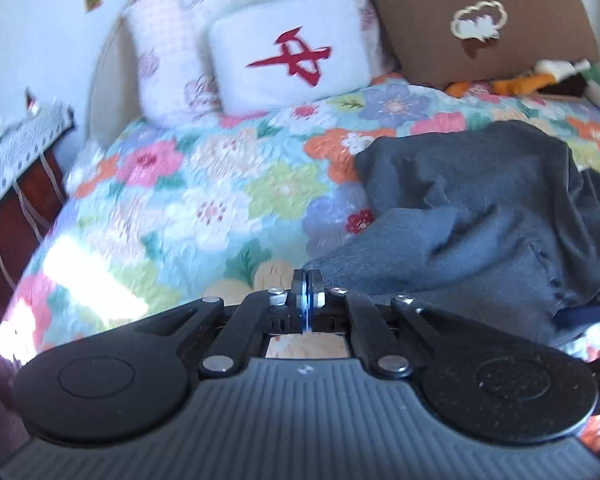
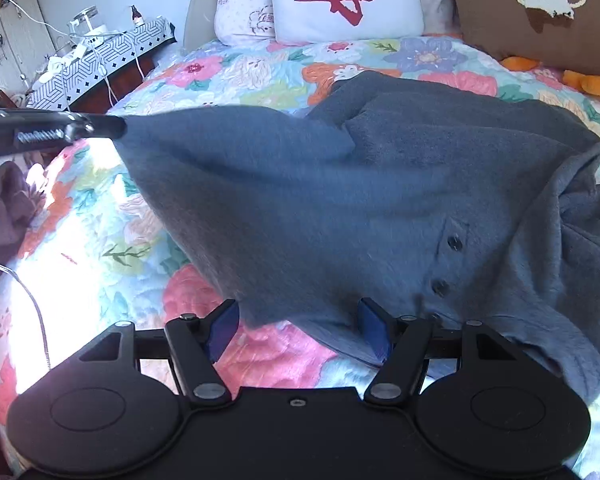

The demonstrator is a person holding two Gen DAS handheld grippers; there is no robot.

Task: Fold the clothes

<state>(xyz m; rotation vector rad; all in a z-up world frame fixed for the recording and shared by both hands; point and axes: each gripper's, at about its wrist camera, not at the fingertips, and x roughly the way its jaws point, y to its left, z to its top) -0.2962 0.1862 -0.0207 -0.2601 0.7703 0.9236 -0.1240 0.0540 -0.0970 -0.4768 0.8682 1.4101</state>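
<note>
Lowest in the right wrist view, the right gripper [image 2: 298, 326] stands with its blue pads wide apart, the near hem of a grey buttoned garment [image 2: 380, 184] lying between them, not pinched. The garment spreads across the frame's centre and right on a floral quilt [image 2: 236, 72]. At the left edge, the left gripper [image 2: 116, 126] is clamped on a corner of the fabric, pulling it up taut. Farther off, at the top, a white pillow with a red mark [image 2: 346, 0] leans against a patterned pillow [image 2: 244, 0]. A cluttered side table [image 2: 100, 60] sits upper left.
</note>
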